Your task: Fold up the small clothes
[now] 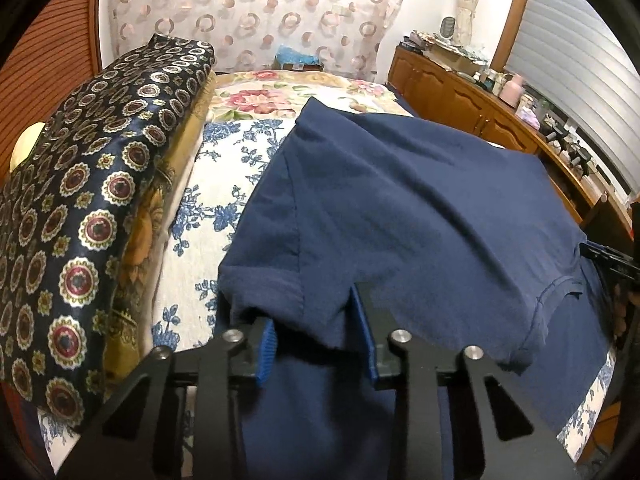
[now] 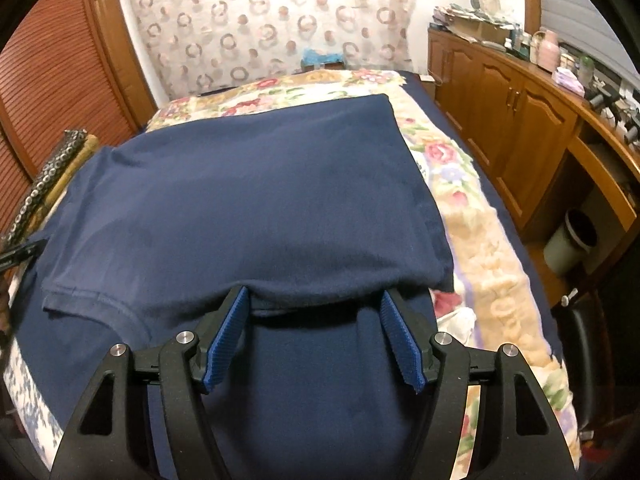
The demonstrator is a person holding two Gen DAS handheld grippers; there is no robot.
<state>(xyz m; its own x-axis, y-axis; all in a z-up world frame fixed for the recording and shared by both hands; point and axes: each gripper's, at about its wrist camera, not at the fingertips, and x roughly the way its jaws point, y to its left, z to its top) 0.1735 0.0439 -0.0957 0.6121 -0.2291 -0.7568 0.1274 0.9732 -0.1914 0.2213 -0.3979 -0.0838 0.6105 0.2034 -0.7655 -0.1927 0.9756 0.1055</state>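
Observation:
A navy T-shirt (image 1: 420,200) lies spread on the floral bedspread (image 1: 224,200), its collar (image 1: 560,292) towards the near right. My left gripper (image 1: 312,308) sits at the shirt's near sleeve edge, and a bunched fold of cloth fills the narrow gap between its blue pads (image 1: 266,344). In the right wrist view the same T-shirt (image 2: 260,184) is folded over on itself. My right gripper (image 2: 314,292) stands wide, its fingertips tucked just under the folded near edge. Its pads (image 2: 228,340) do not press the cloth.
Folded patterned blankets (image 1: 80,220) are stacked along the bed's left side. A wooden cabinet (image 2: 520,120) cluttered with small items runs along the right, with a bin (image 2: 572,244) below it. A circle-print curtain (image 2: 272,20) hangs behind the bed.

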